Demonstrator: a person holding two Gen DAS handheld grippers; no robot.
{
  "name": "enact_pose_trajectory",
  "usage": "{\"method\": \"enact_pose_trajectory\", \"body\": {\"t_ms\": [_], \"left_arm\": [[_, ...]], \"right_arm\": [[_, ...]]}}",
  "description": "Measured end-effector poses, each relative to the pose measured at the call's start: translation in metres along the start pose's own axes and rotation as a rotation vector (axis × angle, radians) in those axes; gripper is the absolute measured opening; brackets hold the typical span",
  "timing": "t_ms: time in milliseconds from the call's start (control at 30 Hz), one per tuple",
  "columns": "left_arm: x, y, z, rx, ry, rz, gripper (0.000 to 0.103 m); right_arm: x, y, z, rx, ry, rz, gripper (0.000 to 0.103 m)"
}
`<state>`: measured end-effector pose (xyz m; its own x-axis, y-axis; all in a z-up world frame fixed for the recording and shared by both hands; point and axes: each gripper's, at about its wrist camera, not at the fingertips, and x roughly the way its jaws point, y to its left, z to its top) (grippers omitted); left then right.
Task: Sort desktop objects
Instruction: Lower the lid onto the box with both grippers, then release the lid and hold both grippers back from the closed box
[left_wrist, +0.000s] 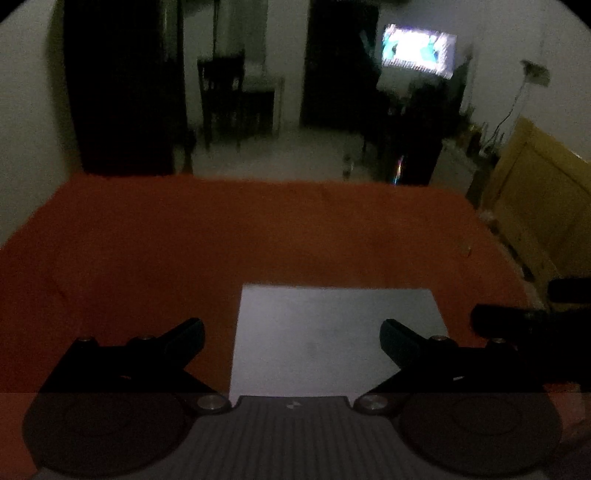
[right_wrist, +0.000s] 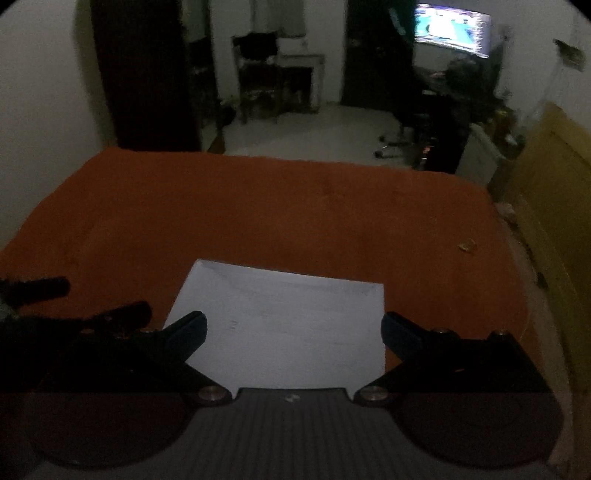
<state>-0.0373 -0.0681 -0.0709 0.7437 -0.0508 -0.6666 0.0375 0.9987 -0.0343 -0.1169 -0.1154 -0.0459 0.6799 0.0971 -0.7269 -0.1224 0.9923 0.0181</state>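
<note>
A white sheet of paper (left_wrist: 334, 332) lies flat on the orange tablecloth (left_wrist: 221, 240) near the front edge; it also shows in the right wrist view (right_wrist: 288, 325). My left gripper (left_wrist: 291, 338) is open and empty, hovering above the sheet's near part. My right gripper (right_wrist: 293, 330) is open and empty, also above the sheet. The right gripper's fingers (left_wrist: 517, 321) show at the right edge of the left wrist view. The left gripper's fingers (right_wrist: 110, 317) show at the left of the right wrist view. The room is dim.
A small pale scrap (right_wrist: 467, 245) lies on the orange cloth (right_wrist: 258, 214) at the right. A yellow wooden board (left_wrist: 543, 206) stands off the table's right side. Beyond the far edge are a chair (right_wrist: 258, 81) and a lit screen (left_wrist: 417, 50).
</note>
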Motion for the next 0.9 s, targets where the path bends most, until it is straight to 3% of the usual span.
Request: {"method": "enact_pose_trajectory", "body": {"t_ms": [67,233,300,433,567,767,900], "left_arm": [[-0.001,-0.003,-0.015,0.016,0.011,-0.009,0.102],[0.002,0.001,-0.055,-0.019,0.081,-0.086,0.103],[0.009,0.002,-0.073,-0.011,0.143,-0.109,0.103],[0.024,0.007,-0.102,-0.036,0.203,-0.055,0.102],[0.034,0.005,-0.114,-0.027,0.267,-0.013,0.102],[0.019,-0.003,-0.11,0.039,0.175,-0.046,0.102],[0.021,-0.001,-0.11,0.035,0.178,-0.046,0.103]], "right_arm": [[-0.001,-0.005,-0.016,0.037,-0.008,-0.02,0.103],[0.017,-0.034,-0.07,0.238,0.096,0.094,0.103],[0.021,-0.039,-0.093,0.286,0.12,0.1,0.103],[0.034,-0.033,-0.131,0.235,0.158,0.056,0.103],[0.04,-0.025,-0.146,0.175,0.189,0.012,0.103],[0.036,-0.023,-0.146,0.171,0.106,0.033,0.103],[0.038,-0.027,-0.144,0.163,0.097,0.032,0.103]]}}
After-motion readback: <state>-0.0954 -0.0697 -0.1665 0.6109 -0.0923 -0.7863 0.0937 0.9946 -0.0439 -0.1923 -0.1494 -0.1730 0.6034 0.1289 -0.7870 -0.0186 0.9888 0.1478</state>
